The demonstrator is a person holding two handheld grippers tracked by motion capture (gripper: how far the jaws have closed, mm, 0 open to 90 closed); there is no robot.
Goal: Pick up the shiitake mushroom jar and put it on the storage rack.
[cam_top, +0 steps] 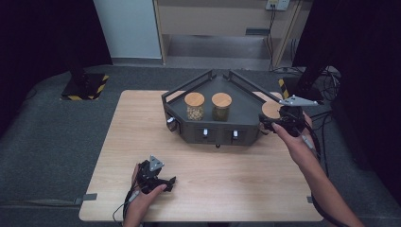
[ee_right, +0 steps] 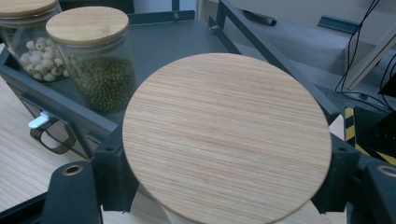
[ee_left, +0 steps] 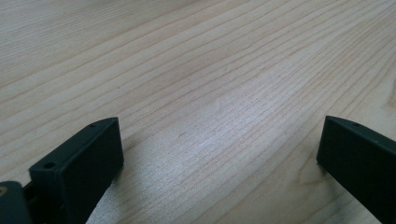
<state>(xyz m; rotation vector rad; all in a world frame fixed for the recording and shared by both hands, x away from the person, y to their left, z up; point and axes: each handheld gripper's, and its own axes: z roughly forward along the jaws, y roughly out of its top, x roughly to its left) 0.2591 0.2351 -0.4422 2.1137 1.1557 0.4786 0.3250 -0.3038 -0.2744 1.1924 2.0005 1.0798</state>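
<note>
A pale wooden surface [cam_top: 142, 137] with fine straight grain carries a dark grey metal rack [cam_top: 215, 137], a five-sided tray with a low rail frame and small white-tipped latches on its front wall. On the rack stand two clear glass jars with flat round bamboo lids: one jar of pale round seeds [cam_top: 194, 106] and, just beside it, one jar of green beans [cam_top: 221, 107].

The right claw [cam_top: 269, 118] is at the rack's right end, held above the surface by a hand whose forearm reaches in from the lower right, wrist roughly level, the grey three-cornered plate on top. Its jaws are clenched on a third jar [ee_right: 226, 135], of which the large round bamboo lid shows, its striped grain running across; the black pads press on the jar from both sides just under the lid. In the high view this lid shows as a tan disc beside the rack's right corner. In the right gripper view the held jar sits in front of the rack's rail, with the green-bean jar and the seed jar farther back to the left.

The left claw [cam_top: 163, 182] rests low near the front edge of the surface, well apart from the rack, the hand curled around its body. Its matte black, blocky jaws stand wide apart and released, with bare wood grain between them.
</note>
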